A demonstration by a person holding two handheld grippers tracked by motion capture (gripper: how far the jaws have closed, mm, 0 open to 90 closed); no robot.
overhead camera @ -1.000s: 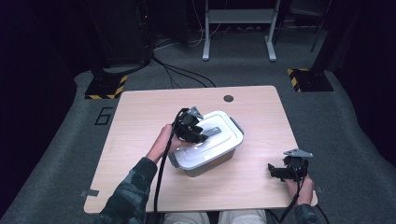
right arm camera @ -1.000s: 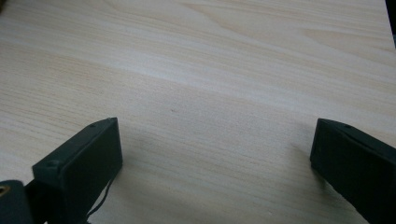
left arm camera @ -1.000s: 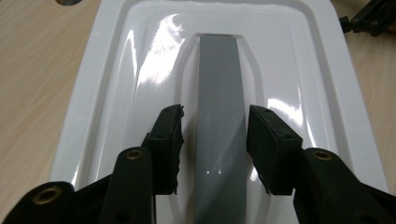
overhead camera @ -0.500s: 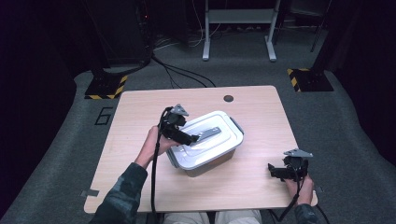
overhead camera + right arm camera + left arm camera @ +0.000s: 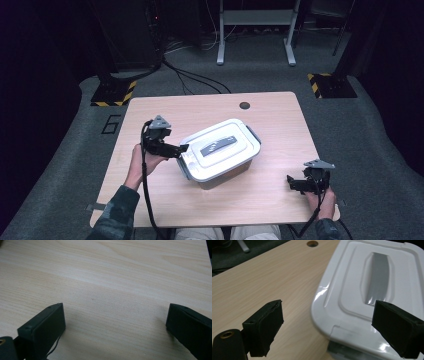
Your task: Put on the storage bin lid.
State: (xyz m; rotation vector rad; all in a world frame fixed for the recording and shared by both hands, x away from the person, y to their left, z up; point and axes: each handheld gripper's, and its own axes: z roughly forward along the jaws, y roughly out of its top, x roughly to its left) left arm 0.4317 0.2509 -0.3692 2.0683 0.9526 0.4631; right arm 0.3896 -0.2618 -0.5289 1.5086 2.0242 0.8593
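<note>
Left claw (image 5: 181,148) spread, nothing between the jaws, hanging just off the near-left corner of the box (image 5: 220,155). Box sitting mid-bench, turned at an angle, white lid (image 5: 218,145) seated with its grey handle recess up. Seen through the left gripper view: lid corner (image 5: 332,322) between and below the two pads, one pad over bare bench (image 5: 262,272), the other over the lid's edge, neither pressing on anything. Right claw (image 5: 295,182) also spread, low over the near-right corner of the bench, well apart from the box, only wood grain ahead of it in the right gripper view.

Step in hand, by judgement: a release and pull-back from the lid, probably with a new approach to the box's left end clip or rim to follow. Next move likely calls for lining the jaws up on that corner or latch, dropping a little, then closing on the edge; lid plastic looks slick, so a square bite matters. Possibly also bringing the right claw in to steady the far end.

Against a second ago: left claw then over the lid's middle, jaws nearly together at the handle; now slid off toward the bench's left, jaws having just been opening with nothing caught in them. Box and lid in the same place, right claw unmoved.
</note>
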